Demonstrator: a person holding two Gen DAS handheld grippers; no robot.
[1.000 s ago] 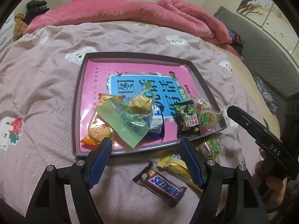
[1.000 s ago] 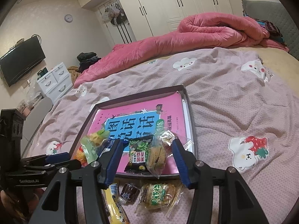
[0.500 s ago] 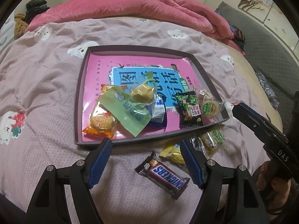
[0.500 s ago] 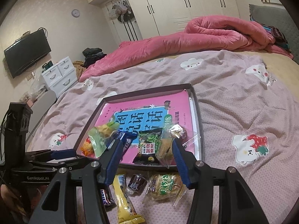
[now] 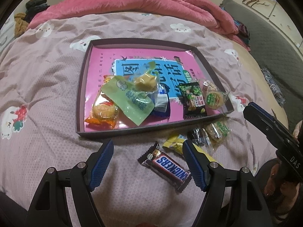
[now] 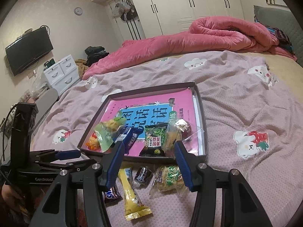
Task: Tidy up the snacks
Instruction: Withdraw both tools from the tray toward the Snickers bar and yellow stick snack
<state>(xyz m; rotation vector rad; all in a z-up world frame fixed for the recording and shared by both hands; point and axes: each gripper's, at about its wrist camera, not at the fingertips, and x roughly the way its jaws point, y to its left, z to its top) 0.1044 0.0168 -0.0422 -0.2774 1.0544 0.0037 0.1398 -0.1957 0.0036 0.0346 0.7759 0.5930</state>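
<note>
Both claws have drawn back; Snickers bar (image 5: 166, 167) lies between left claw's (image 5: 148, 162) spread fingers.

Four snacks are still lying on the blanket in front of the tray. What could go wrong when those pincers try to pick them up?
The Snickers bar lies flat on the soft blanket, so the open left gripper might pinch fabric with it. The small dark candy sits tight between the yellow packet and the green-labelled cake, so the open right gripper could nudge or grab a neighbour.
</note>
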